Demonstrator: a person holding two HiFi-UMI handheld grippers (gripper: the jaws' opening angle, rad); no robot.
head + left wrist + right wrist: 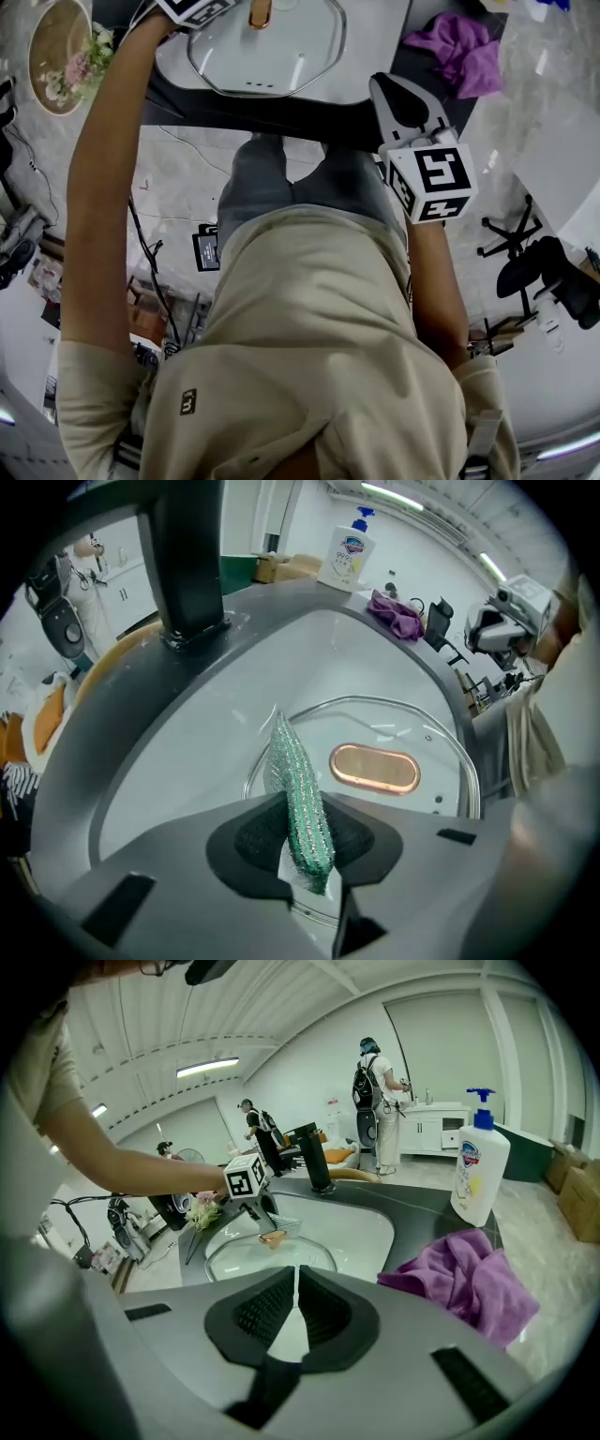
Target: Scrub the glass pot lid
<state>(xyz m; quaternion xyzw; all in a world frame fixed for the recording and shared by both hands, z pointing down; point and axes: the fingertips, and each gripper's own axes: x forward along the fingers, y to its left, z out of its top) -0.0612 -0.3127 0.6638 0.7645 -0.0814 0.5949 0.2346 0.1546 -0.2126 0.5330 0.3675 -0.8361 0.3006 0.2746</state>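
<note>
The glass pot lid lies flat in the white sink, its copper-coloured handle facing up. My left gripper hovers over the lid's near edge, shut on a green scrubbing sponge whose tip reaches down toward the glass. In the right gripper view the lid shows beyond my right gripper, which is shut with nothing in it. The head view has the lid at the top and the right gripper held back over the dark counter edge.
A black faucet rises at the sink's far side. A soap pump bottle and a crumpled purple cloth sit on the dark counter right of the sink. A small flower bunch lies to the left. People stand in the background.
</note>
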